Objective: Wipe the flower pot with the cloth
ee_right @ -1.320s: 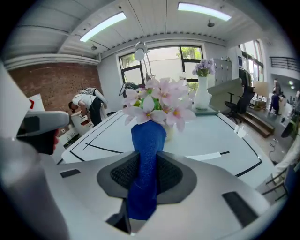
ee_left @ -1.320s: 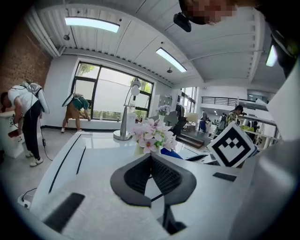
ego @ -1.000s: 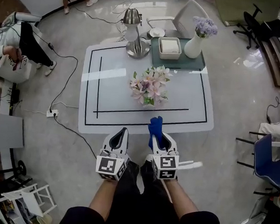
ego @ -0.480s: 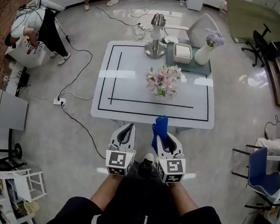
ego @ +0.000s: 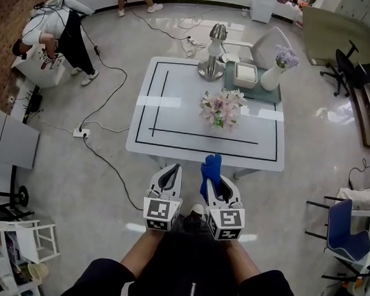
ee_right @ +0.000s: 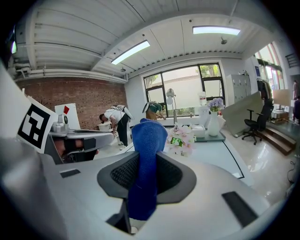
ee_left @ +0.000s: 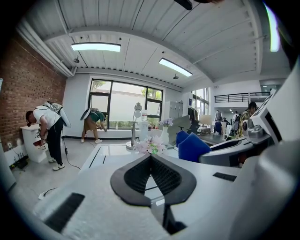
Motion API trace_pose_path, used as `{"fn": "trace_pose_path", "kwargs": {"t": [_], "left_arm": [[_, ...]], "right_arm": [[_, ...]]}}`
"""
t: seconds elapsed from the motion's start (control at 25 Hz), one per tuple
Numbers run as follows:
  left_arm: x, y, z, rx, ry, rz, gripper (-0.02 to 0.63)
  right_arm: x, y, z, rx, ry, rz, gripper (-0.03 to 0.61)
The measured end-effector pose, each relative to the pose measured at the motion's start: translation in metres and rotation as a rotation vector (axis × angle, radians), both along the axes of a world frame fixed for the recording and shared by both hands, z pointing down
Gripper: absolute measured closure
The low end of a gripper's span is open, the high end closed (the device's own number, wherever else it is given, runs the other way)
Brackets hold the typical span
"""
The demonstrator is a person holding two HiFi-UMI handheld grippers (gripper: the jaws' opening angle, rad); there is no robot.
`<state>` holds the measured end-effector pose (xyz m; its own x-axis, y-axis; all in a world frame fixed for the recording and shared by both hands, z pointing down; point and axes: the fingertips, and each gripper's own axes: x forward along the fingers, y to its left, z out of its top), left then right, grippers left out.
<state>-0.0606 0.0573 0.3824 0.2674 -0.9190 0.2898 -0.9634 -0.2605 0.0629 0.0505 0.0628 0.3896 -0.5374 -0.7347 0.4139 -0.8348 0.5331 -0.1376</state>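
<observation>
A bunch of pink and white flowers [ego: 222,109] stands mid-table on the white table [ego: 174,121]; the blossoms hide its pot. The flowers also show in the left gripper view [ee_left: 150,146] and in the right gripper view [ee_right: 180,139]. Both grippers hang over the floor in front of the table's near edge, close to my body. My left gripper [ego: 173,170] [ee_left: 151,156] is shut with nothing in it. My right gripper [ego: 213,176] [ee_right: 146,161] is shut on a blue cloth [ego: 210,167] [ee_right: 148,140], which sticks up past the fingertips.
At the table's far side are a teal tray [ego: 265,95] with a white box [ego: 246,73], a white vase of purple flowers [ego: 272,75] and a metal lamp [ego: 215,52]. A cable and power strip [ego: 81,131] lie left. A person [ego: 60,29] bends far left. A blue chair [ego: 346,228] stands right.
The view has pulled back and shifted, so the table now lies farther ahead of my grippers. Both grippers keep the same pose, and the right one still holds the cloth.
</observation>
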Motion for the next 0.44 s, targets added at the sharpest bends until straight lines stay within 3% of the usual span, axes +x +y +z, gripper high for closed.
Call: {"fn": "trace_pose_path", "kwargs": {"t": [0.44], "left_arm": [[0.021,-0.002,0.001,0.013,0.009,0.036,0.609]], "right_arm": [[0.003,0.006,-0.002,0.013,0.005,-0.012,0.483]]}}
